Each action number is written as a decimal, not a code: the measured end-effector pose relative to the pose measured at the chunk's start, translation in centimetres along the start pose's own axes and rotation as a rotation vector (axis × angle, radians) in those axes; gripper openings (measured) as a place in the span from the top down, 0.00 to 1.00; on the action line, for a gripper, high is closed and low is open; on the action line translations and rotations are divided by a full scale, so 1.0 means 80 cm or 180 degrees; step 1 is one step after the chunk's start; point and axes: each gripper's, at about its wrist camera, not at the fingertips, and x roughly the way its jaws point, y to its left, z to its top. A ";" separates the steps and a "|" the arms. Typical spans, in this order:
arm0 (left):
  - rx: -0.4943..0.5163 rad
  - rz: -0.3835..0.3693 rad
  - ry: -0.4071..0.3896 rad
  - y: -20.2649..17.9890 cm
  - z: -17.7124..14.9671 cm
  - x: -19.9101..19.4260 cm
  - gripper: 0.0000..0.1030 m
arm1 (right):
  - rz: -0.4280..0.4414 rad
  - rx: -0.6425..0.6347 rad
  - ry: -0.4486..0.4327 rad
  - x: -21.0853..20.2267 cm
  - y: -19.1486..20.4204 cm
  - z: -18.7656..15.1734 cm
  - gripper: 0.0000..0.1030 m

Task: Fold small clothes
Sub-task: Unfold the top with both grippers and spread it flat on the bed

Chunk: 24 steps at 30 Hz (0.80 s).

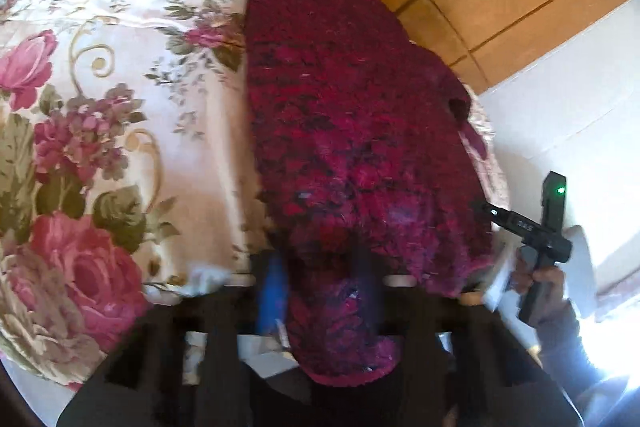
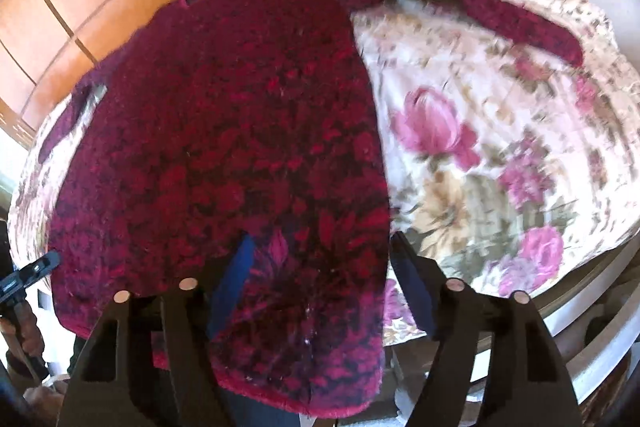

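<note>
Pointing steeply down, right gripper (image 2: 320, 267) fingers wide over the sweater (image 2: 224, 131) (left gripper (image 1: 316, 267) pinches its hem).

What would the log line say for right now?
left gripper: shut on sweater hem | right gripper: open | floral cloth: underneath

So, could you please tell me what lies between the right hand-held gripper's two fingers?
The maroon sweater's hem, not clamped, shown in the right wrist view.
</note>
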 end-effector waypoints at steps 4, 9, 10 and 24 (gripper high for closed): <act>0.0060 0.0022 -0.0079 0.003 -0.002 -0.018 0.89 | 0.0069 -0.0147 -0.0021 -0.007 0.009 -0.006 0.81; 0.0036 0.0135 0.0038 0.011 0.001 -0.022 0.90 | 0.0090 -0.0242 0.0105 -0.008 0.006 -0.011 0.82; 0.0057 0.0177 0.0046 0.009 0.002 -0.025 0.88 | 0.0123 -0.0229 0.0119 -0.008 0.003 -0.008 0.79; 0.0206 0.0745 -0.0608 -0.049 0.117 -0.005 0.49 | 0.0559 0.1142 -0.0570 0.014 -0.113 0.129 0.28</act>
